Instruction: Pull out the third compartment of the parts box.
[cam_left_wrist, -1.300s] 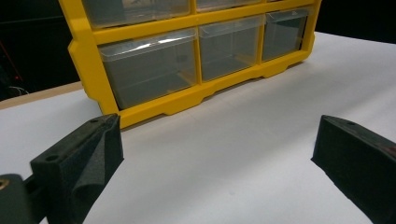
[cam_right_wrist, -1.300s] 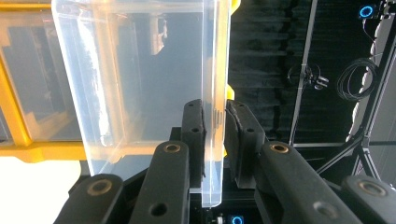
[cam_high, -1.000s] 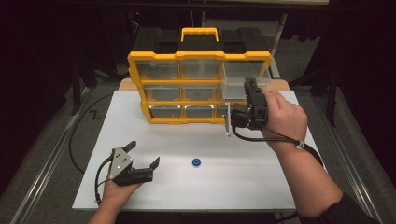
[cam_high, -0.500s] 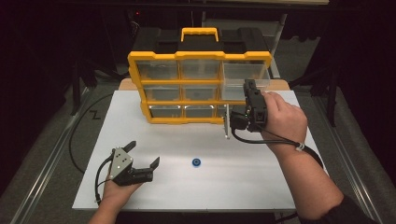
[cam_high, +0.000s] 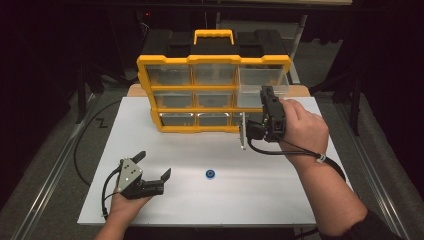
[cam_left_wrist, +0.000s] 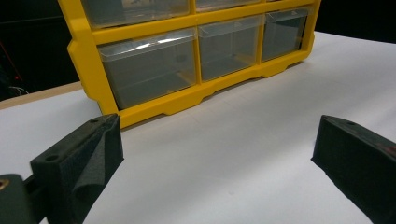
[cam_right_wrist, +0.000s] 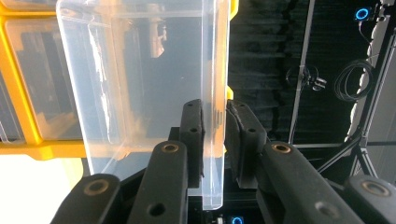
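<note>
At the right side of the yellow organizer, the right gripper (cam_high: 262, 97) has its pads either side of the thin front wall of a clear drawer (cam_high: 260, 85). In the right gripper view the jaws (cam_right_wrist: 214, 126) sit close on that wall, one pad inside and one outside; they have just been easing apart a little with the wall between them, and whether the pads press on it at this instant I cannot tell. The drawer is the top-right one. It sticks out of its slot toward the person, long axis running front to back, open side up, front end jutting past the frame while the back sits inside. The hand (cam_high: 300, 127) grips the tool from the right, cable looping below the wrist.

The organizer (cam_high: 215, 62) stands upright at the far edge of the white board (cam_high: 280, 190), three rows of three drawers, handle on top. The other drawers sit flush.

Well apart, near the board's front left, the left gripper (cam_high: 152, 170) rests low in its hand, jaws spread wide and clasping nothing; its own view has them (cam_left_wrist: 215, 154) over bare board, aimed at the bottom row. A small blue ring (cam_high: 210, 174) lies flat between the two hands.
</note>
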